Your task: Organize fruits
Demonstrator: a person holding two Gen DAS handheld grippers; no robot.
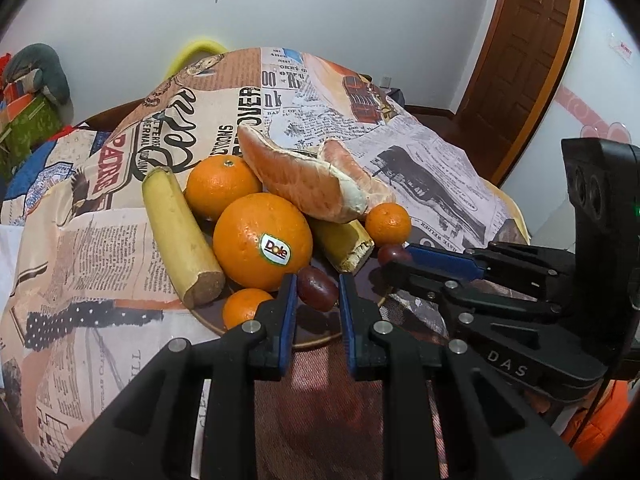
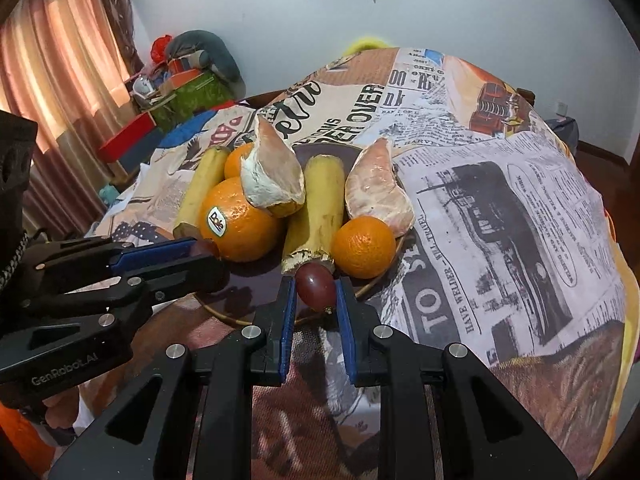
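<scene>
A dark plate [image 1: 320,332] [image 2: 256,284] on the table holds a Dole orange [image 1: 262,242] [image 2: 240,224], two smaller oranges [image 1: 222,188] [image 1: 388,219], a small mandarin [image 1: 244,308], two banana pieces [image 1: 180,232] [image 1: 344,242], two pomelo segments [image 1: 296,178] [image 2: 378,192] and two red grapes. My left gripper [image 1: 317,294] is shut on one grape [image 1: 316,290] at the plate's near side. My right gripper [image 2: 316,294] is shut on the other grape [image 2: 316,285], just in front of a banana piece [image 2: 316,212].
The table wears a newspaper-print cloth [image 1: 440,168] [image 2: 500,208]. Boxes and a grey cushion [image 2: 192,80] are piled at the far left by a curtain. A wooden door [image 1: 524,52] stands at the right. The white wall is behind.
</scene>
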